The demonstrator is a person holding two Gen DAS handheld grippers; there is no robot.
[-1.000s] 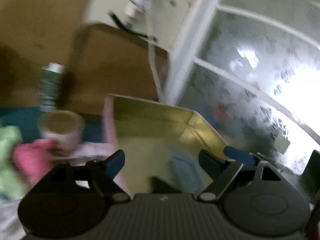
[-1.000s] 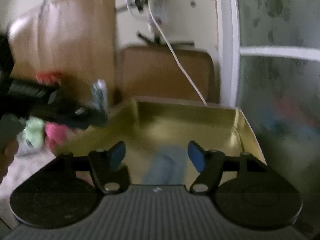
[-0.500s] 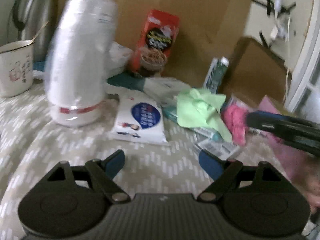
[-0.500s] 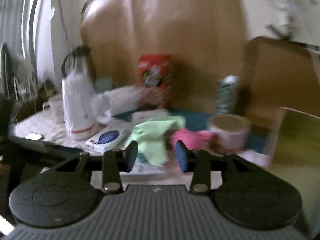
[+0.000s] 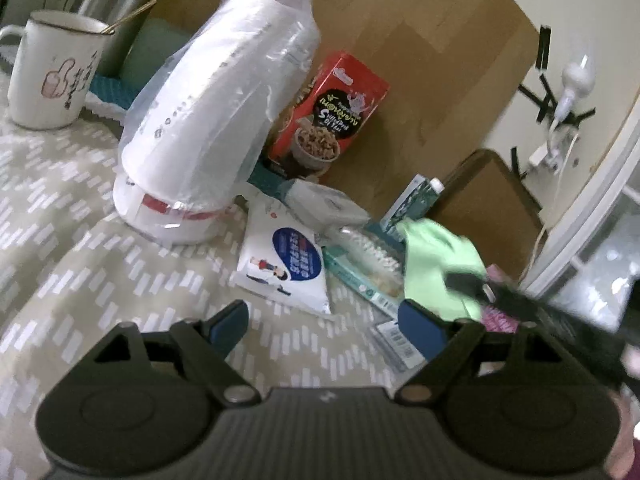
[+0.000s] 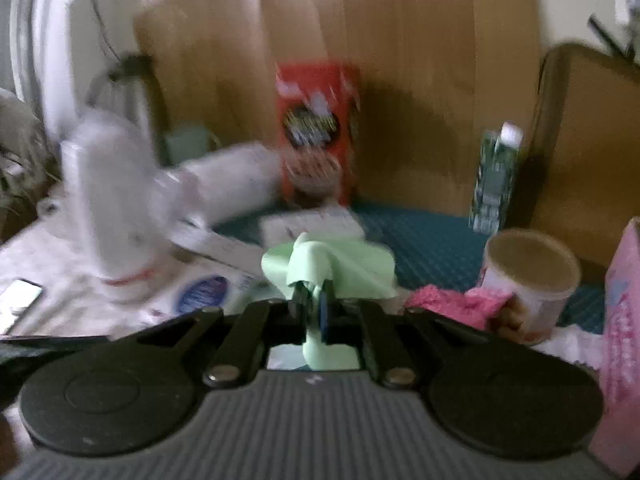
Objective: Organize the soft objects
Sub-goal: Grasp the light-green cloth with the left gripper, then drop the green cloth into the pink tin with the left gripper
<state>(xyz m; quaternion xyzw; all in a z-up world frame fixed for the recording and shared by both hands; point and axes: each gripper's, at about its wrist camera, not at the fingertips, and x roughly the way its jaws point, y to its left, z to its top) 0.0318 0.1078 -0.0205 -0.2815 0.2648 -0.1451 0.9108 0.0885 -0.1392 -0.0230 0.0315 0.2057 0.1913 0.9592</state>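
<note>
A light green cloth (image 6: 340, 268) lies bunched on the table, and my right gripper (image 6: 314, 304) is shut on its near fold, with green fabric pinched between the blue pads. A pink fuzzy cloth (image 6: 452, 304) lies just right of it. In the left wrist view the green cloth (image 5: 436, 256) sits at the right, with the dark right gripper reaching into it from the right edge. My left gripper (image 5: 328, 328) hangs open above the patterned tablecloth (image 5: 80, 248), nothing between its fingers, in front of a white tissue pack (image 5: 288, 268).
A bagged stack of white cups (image 5: 208, 120), a mug (image 5: 52, 72), a red snack box (image 5: 328, 116), a green carton (image 6: 496, 176), a paper cup (image 6: 528, 276) and a pink box (image 6: 620, 320) crowd the table. A brown board stands behind.
Both views swung from the yellow tray to the cluttered table. The right gripper's fingers closed from wide apart onto the green cloth. The left gripper stayed open.
</note>
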